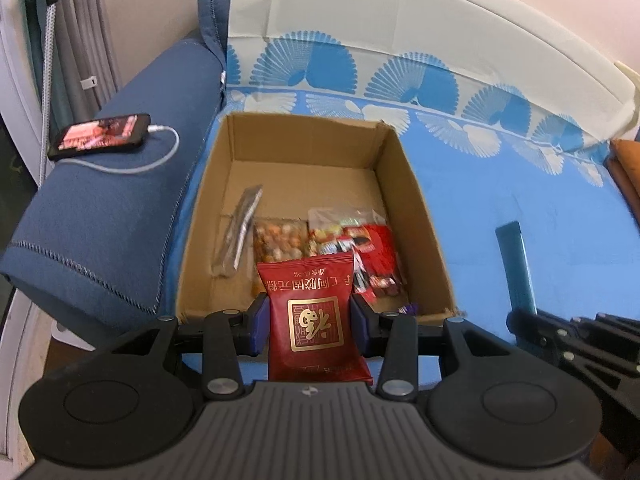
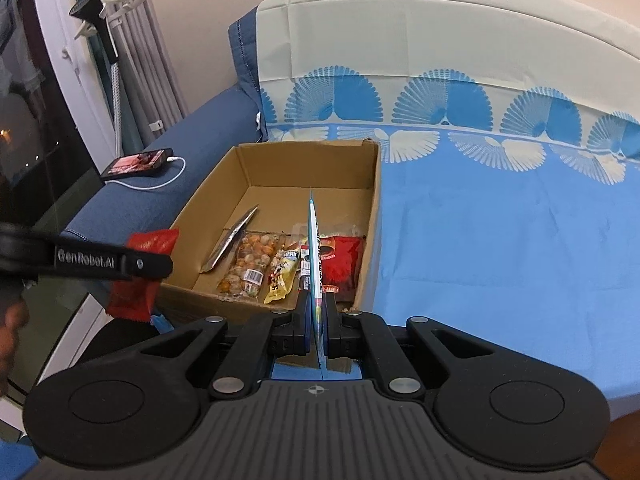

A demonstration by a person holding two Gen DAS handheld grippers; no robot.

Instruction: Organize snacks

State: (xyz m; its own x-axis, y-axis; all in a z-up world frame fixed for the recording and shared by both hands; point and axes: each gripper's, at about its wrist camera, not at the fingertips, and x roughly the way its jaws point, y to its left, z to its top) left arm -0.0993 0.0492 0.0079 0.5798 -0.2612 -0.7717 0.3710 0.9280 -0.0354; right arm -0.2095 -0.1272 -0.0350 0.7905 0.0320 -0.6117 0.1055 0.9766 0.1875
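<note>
1. A red snack packet (image 1: 316, 316) is held upright between the fingers of the left gripper (image 1: 311, 326), just at the near wall of the cardboard box (image 1: 412, 184); the packet is pinched at its middle, not its seal.
2. A thin flat packet (image 2: 315, 264) is clamped edge-on by the right gripper (image 2: 318, 322), its fingers almost together; its far end reaches over the box.
3. Several snacks are already gathered in the near half of the box – a clear bag of nuts (image 1: 278, 242), a red bag (image 2: 340, 264), a silvery stick (image 1: 238, 232); the far half is bare cardboard.
4. The box rests on the blue bedsheet (image 1: 520, 200), beside a sofa arm carrying a phone (image 1: 102, 136).
5. Judged risks: the two grippers are near one another, so a collision is likely if both are lowered together; the puffy red packet may be caught on the box rim – or dropped outside it – if released too early; the soft bed may let the box be tipped by a knock.
</note>
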